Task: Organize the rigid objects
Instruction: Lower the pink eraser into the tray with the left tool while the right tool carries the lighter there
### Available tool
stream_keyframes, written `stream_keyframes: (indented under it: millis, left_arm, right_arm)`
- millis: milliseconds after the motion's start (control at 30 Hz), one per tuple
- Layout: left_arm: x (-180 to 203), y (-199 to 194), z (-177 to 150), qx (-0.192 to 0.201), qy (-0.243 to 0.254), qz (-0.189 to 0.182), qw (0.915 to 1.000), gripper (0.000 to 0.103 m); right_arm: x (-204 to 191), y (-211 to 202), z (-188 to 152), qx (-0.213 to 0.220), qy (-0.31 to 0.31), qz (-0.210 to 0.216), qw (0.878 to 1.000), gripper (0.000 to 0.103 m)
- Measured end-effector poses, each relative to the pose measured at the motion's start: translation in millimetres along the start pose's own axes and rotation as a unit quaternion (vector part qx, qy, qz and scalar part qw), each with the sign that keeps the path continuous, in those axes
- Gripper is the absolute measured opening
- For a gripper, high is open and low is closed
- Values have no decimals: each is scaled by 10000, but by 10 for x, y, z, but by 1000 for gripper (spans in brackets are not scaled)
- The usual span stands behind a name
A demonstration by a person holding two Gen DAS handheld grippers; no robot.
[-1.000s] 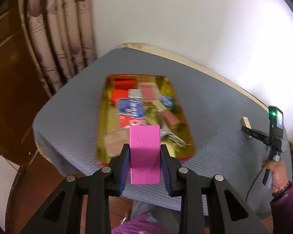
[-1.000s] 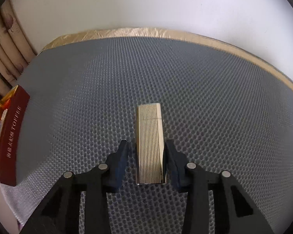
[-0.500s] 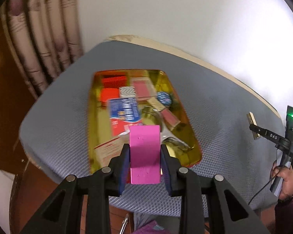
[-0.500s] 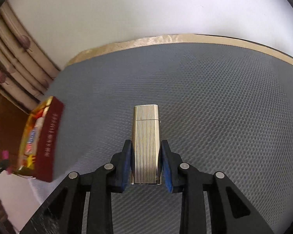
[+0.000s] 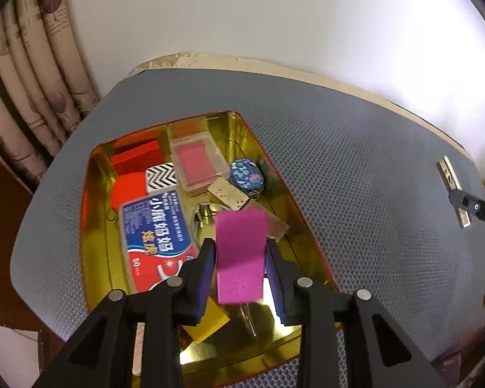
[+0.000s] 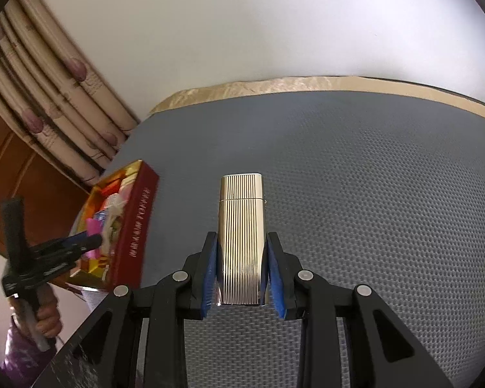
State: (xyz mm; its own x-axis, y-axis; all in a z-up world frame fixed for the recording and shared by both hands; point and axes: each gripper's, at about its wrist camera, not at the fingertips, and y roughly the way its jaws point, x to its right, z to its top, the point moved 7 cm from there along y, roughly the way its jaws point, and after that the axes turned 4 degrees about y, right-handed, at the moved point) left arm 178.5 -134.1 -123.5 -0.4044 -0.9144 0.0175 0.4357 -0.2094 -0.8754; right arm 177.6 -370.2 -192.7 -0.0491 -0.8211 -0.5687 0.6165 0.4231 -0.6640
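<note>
My left fingers (image 5: 241,258) clamp the magenta block (image 5: 240,255) over the gold tin (image 5: 93,258), ready to drop; right fingers (image 6: 241,268) clamp the ribbed lighter (image 6: 241,239), awaiting its turn.

Ribbed shiny metal lighter (image 6: 241,239); glossy gold tin (image 5: 95,226); matt magenta block (image 5: 239,257); dimpled grey mat (image 5: 355,177).

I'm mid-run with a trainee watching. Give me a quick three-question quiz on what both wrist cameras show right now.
1. True or false: the pink block sits between the fingers of the left gripper above the gold tin.
2. What does the right gripper hold? A) ribbed metal lighter B) toothpick box C) nothing
3. Fill in: the zigzag tile lies inside the ____.

Key: 1 true; 2 A; 3 gold tin.
</note>
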Motion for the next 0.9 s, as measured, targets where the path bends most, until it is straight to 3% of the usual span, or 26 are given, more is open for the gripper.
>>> stream_keyframes:
  millis: [167,233,267,367,400,500,633,900]
  left_arm:
    - [-53,-69,-32,-11,-224,-455,9987,35]
    - [-158,-282,-21,327,-524,-418,9972,36]
    - [-215,-427,-33,525,-638,-259,9962,39]
    - [-488,-848,-239,949,-1175,769,9855,49]
    - [-545,-933,-317,1046,-1308,925,9815,56]
    - [-722,-1125,-626,1207,-1671,1418,9682,58]
    - [-931,-1121,-911,1061,-2198,1453,9588,58]
    - [-1170,-1036,-1061,1009,-2412,1704,9501,58]
  right_arm:
    - [-325,-26,4,-35,-171,327,9993,28]
    - [-479,-32,8,-39,-270,439,9987,28]
    - [-564,-42,5,-54,-332,510,9981,28]
    - [-833,-24,0,-180,-441,814,9955,28]
    - [-922,8,-3,-235,-473,899,9945,28]
    - [-1241,171,-47,-500,-615,1158,9901,28]
    - [-1629,507,-127,-914,-654,1408,9836,28]
    - [-1979,1240,-152,-1446,-315,1327,9801,28]
